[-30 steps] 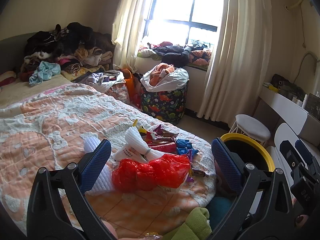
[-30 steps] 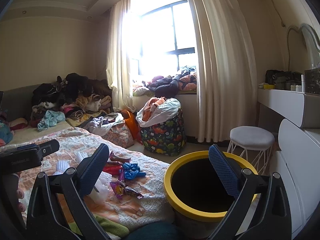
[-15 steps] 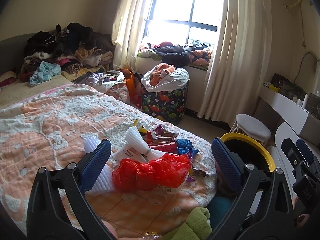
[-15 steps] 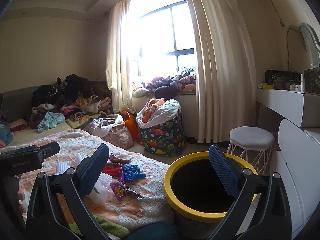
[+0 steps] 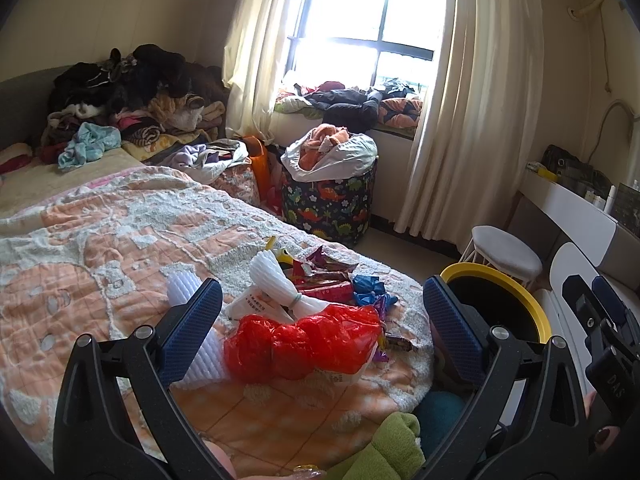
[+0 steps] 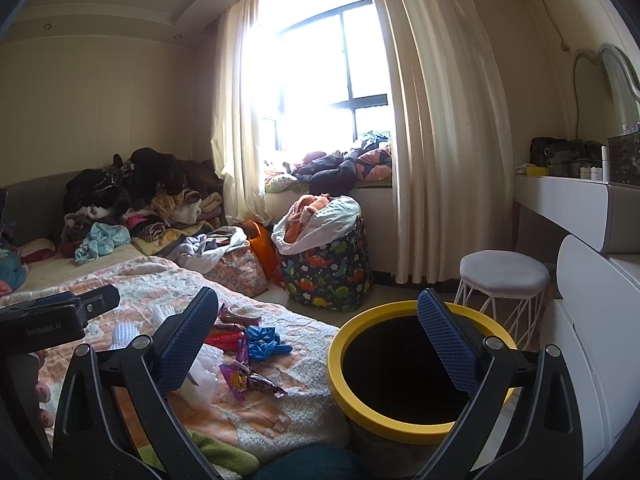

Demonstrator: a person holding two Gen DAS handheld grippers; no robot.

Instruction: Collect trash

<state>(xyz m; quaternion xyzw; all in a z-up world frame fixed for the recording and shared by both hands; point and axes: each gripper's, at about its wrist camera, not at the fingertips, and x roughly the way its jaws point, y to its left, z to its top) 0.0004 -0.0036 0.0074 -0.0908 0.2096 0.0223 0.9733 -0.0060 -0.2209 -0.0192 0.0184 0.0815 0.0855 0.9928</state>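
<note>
The left tongs (image 5: 322,326) hang released above the bed (image 5: 100,248), their blue pads wide apart and holding nothing. Between them lies the trash: a red plastic bag (image 5: 304,344) on the blanket, with a white foam net (image 5: 276,280) just behind it and candy wrappers (image 5: 328,276) and a blue wrapper (image 5: 370,286) beyond. The right tongs (image 6: 318,340) are also spread and bare, near the yellow-rimmed bin (image 6: 400,420) beside the bed's corner.

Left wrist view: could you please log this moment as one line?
left tool open | right tool open | red bag on bed | yellow-rimmed bin beside bed | nothing held
</note>
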